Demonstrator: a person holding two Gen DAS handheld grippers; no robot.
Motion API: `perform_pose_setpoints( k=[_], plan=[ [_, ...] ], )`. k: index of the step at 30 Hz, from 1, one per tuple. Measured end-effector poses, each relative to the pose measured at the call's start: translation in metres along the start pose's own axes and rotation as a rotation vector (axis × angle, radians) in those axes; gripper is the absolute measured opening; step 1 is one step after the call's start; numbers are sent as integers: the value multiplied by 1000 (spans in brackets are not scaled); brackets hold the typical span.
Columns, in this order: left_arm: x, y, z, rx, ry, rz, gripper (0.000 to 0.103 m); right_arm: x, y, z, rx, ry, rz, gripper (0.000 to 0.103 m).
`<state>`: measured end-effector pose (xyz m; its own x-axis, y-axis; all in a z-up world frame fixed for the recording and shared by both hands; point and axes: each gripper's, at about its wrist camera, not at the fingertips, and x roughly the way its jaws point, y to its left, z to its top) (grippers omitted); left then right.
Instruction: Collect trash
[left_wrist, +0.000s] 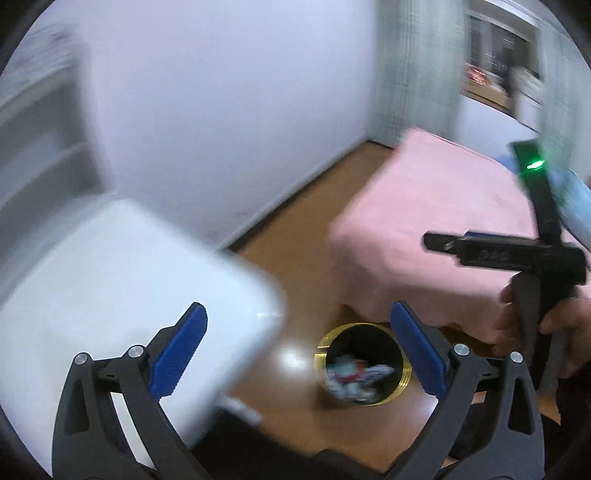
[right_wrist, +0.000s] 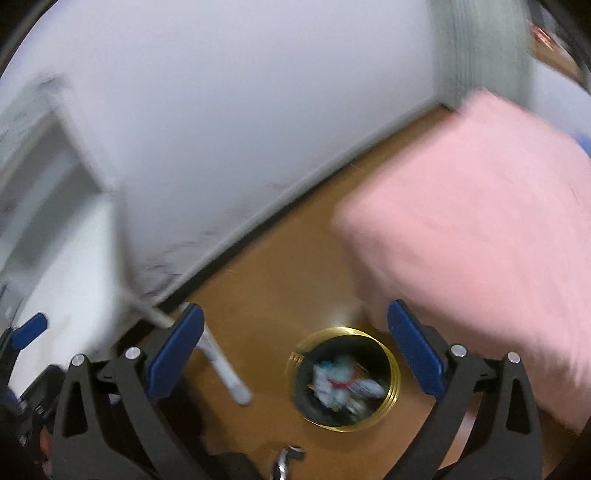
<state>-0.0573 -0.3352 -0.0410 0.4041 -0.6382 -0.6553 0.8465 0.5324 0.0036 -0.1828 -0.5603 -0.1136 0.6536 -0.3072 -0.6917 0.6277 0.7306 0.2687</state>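
Note:
A round bin (left_wrist: 400, 363) with a gold rim and dark inside stands on the wooden floor. It holds crumpled white, teal and red trash (left_wrist: 351, 374). My left gripper (left_wrist: 297, 310) hangs above and to the left of it, blue pads wide apart and nothing between them. In the right wrist view the bin (right_wrist: 391, 384) and its trash (right_wrist: 340, 380) lie below my right gripper (right_wrist: 294, 308), which is open and empty too. In the left wrist view the right gripper (left_wrist: 434, 242) shows from the side at the right, held by a hand (left_wrist: 565, 332). The picture is blurred.
A white table (left_wrist: 110, 277) fills the left, with its leg (right_wrist: 225, 365) reaching the floor near the bin. A bed with a pink cover (left_wrist: 424, 229) stands at the right, close behind the bin. A white wall and a curtain (left_wrist: 417, 66) lie beyond.

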Motion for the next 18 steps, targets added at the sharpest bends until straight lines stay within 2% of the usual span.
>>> perform_pose_setpoints(
  k=[4,7,10,15,18],
  plan=[
    [-56,88,-20,-113,7,236,96,-13,118,13,-214,-35,205,96],
    [-102,146,-43,-224,1,397,96,-22,195,9,-363,-59,294,96],
    [-150,193,-70,-353,3,530,96,-35,251,-2,-460,-97,366,96],
    [-207,229,-111,-480,-17,697,96,-46,298,-16,-529,-99,442,96],
    [-232,238,-126,-509,-38,730,96,-53,318,-28,-564,-107,431,96]
  ],
)
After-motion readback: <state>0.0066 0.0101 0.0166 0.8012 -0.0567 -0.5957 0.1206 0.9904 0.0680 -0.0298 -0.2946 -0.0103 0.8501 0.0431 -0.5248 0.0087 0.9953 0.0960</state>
